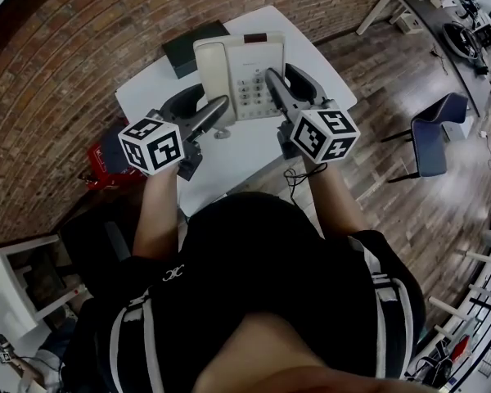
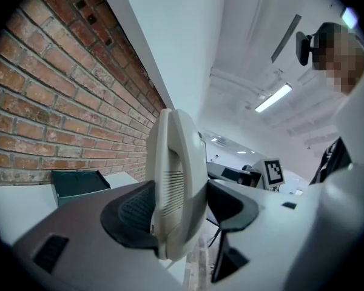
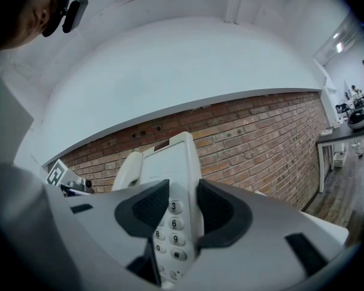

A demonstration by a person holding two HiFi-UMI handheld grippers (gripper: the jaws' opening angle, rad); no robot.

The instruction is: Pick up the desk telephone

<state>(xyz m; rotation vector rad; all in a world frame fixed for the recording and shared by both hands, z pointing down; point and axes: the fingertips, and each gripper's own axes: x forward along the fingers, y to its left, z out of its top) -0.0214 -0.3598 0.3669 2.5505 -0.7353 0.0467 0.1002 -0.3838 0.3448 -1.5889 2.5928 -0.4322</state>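
The cream desk telephone [image 1: 239, 76] is gripped from both sides over the white table [image 1: 254, 150]. My left gripper [image 1: 217, 115] is shut on its handset edge. In the left gripper view that edge [image 2: 176, 180] stands on end between the dark pads [image 2: 130, 214] of the left gripper [image 2: 179, 208]. My right gripper [image 1: 275, 88] is shut on the keypad side. In the right gripper view, the number keys [image 3: 170, 226] sit between the jaws of the right gripper [image 3: 183, 208], and the handset [image 3: 128, 168] lies beyond at the left.
A dark flat box [image 1: 192, 51] lies on the table behind the phone. The phone cord [image 1: 299, 174] hangs off the near table edge. A red object [image 1: 102, 166] sits by the brick wall, a blue chair [image 1: 438, 133] at the right, and a long desk [image 1: 442, 23] beyond it.
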